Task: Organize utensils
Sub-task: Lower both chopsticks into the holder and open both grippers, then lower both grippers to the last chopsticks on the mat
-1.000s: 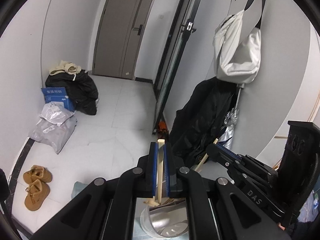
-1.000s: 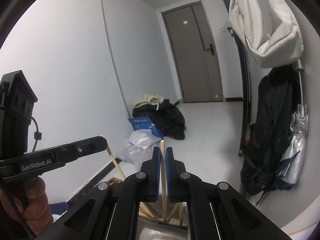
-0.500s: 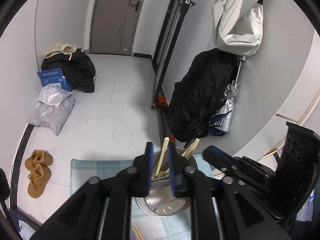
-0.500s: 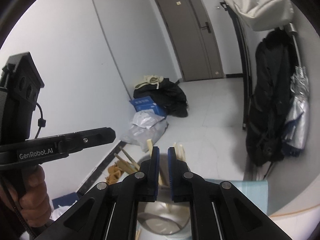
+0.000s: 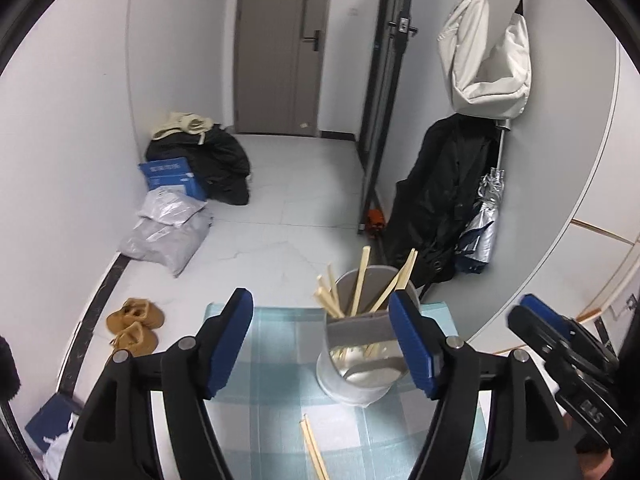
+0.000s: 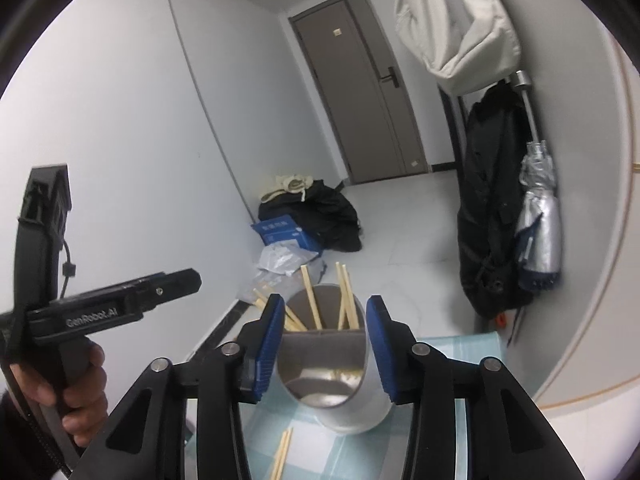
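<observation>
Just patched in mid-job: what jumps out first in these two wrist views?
The metal cup bristling with wooden chopsticks stands on the checked mat. The open left gripper and open right gripper both face it, and the cup sits between the right one's fingers. A loose pair of chopsticks lies on the mat in front of the cup.

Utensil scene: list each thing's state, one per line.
left gripper: open, holding nothing
right gripper: open, holding nothing
metal cup: upright on the mat
chopsticks in cup: standing, leaning on the rim
loose chopsticks: lying flat on the mat
</observation>
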`<state>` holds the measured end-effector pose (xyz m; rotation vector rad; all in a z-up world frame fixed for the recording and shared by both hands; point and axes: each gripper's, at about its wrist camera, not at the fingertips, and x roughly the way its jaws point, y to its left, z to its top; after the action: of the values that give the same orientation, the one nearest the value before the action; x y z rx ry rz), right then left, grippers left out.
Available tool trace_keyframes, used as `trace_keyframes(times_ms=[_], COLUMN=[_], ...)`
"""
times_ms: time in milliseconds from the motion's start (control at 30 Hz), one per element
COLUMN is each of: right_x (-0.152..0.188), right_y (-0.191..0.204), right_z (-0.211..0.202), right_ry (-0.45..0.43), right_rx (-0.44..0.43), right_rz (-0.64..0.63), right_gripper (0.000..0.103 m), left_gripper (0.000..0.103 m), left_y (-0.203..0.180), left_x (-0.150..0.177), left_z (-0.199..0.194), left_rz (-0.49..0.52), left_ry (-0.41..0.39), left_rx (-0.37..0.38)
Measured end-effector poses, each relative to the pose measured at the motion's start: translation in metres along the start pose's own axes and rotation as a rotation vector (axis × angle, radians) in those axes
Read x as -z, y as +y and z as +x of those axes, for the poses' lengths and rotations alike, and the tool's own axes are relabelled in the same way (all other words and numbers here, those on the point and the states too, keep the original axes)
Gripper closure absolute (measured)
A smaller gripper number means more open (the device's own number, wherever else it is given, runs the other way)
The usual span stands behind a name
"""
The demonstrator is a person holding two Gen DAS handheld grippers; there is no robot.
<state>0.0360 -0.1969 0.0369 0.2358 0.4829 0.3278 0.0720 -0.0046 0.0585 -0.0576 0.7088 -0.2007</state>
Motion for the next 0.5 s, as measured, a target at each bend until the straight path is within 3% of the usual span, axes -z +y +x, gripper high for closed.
trace_keyframes(times_ms=[233, 433, 500], right_x=[0.018, 0.035, 0.042], right_y=[0.011, 0.017, 0.019], right_z=[-0.032, -0.050, -0.054], right_ry=[-0.025, -0.045, -0.055], right_rx=[0.029, 0.040, 0.053], right_rz=[-0.029, -0.034, -0.042], right_gripper=[0.039, 0.032, 0.029], left_gripper=[0.036, 0.036, 0.030], left_y=[-0.008, -0.018, -0.015], left_x=[0.022, 0.041, 0.047], left_z=[-0.018, -0.034, -0.039], left_rz=[0.007, 0.043, 0.031], left_ry=[-0.034, -0.096, -0.120], left_rx=[-0.059, -0.080, -0.083])
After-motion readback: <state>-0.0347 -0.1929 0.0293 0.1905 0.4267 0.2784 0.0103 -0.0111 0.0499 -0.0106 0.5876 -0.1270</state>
